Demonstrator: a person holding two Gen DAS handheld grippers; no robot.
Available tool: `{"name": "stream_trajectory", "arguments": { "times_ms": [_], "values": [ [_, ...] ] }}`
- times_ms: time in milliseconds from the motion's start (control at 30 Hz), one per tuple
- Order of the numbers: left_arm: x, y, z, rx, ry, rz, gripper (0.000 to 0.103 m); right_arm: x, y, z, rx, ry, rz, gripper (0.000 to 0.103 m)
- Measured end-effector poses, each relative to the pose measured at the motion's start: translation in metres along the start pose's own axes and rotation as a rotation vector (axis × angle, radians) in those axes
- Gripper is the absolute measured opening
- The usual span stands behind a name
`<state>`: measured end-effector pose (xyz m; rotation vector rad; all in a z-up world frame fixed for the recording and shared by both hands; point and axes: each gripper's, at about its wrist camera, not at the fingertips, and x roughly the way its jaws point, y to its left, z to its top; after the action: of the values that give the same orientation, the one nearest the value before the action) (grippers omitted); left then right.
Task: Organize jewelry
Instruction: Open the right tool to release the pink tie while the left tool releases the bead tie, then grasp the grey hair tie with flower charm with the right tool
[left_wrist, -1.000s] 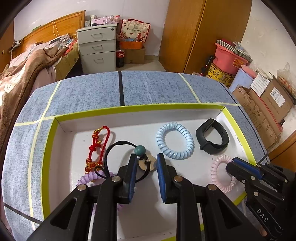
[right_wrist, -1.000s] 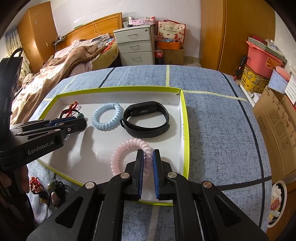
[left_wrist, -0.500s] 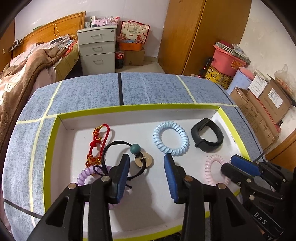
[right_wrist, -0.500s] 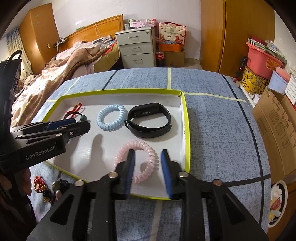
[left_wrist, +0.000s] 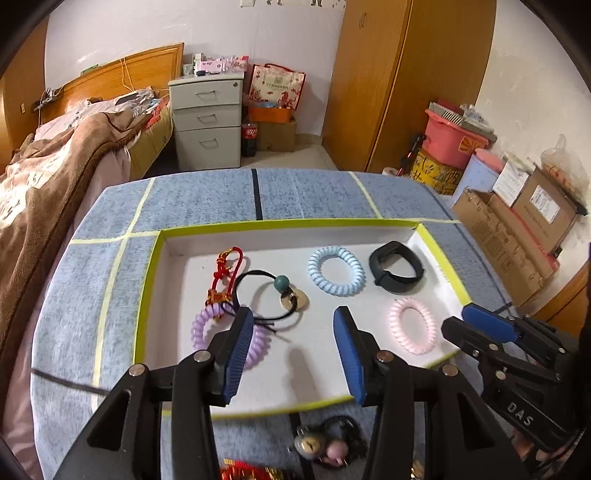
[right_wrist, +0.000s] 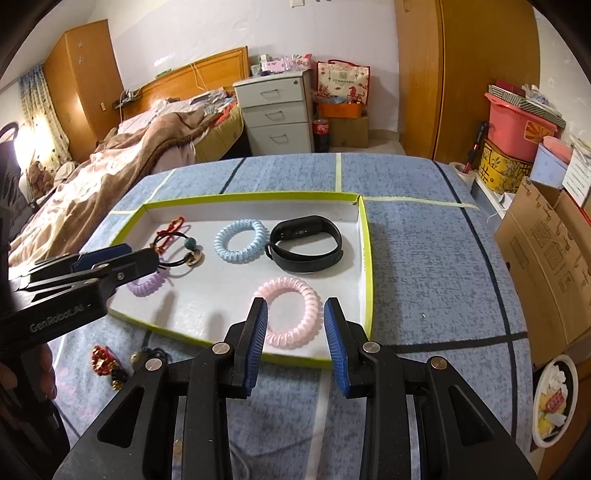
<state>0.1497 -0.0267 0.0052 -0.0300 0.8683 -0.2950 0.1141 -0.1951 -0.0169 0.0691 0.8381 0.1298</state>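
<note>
Inside the shallow white yellow-rimmed tray (right_wrist: 364, 258), a pink spiral hair tie (right_wrist: 291, 312) lies near the right wall. The left gripper (left_wrist: 293, 345) is opening, empty; the right gripper (right_wrist: 295, 334) stands apart, holding nothing. Loose trinkets (left_wrist: 325, 441) crowd the blue counter (right_wrist: 424, 258) before the tray.

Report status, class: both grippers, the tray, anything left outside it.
Left gripper opening, empty. Right gripper open, empty. Pink coil tie lies in tray. Loose trinkets on table outside tray.
</note>
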Motion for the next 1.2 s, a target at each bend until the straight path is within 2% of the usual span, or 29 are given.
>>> {"name": "stream_trajectory", "arguments": {
  "times_ms": [667, 767, 800, 833, 1200],
  "values": [
    [-0.061, 0.019, -0.065, -0.058, -0.055, 0.024, 0.05, -0.045, 0.016, -0.039, -0.026, -0.052, 0.059, 0.034],
    [-0.068, 0.025, -0.075, -0.079, -0.065, 0.005, 0.053, -0.045, 0.022, -0.049, -0.044, -0.04, 0.091, 0.04],
    [-0.07, 0.026, -0.079, -0.086, -0.067, 0.008, 0.054, -0.045, 0.024, -0.051, -0.049, -0.035, 0.097, 0.047],
    [-0.072, 0.029, -0.082, -0.091, -0.066, 0.008, 0.055, -0.044, 0.026, -0.054, -0.053, -0.028, 0.101, 0.05],
    [-0.08, 0.054, -0.107, -0.132, -0.052, 0.023, 0.058, -0.03, 0.05, -0.078, -0.114, 0.041, 0.12, 0.05]
  ]
}}
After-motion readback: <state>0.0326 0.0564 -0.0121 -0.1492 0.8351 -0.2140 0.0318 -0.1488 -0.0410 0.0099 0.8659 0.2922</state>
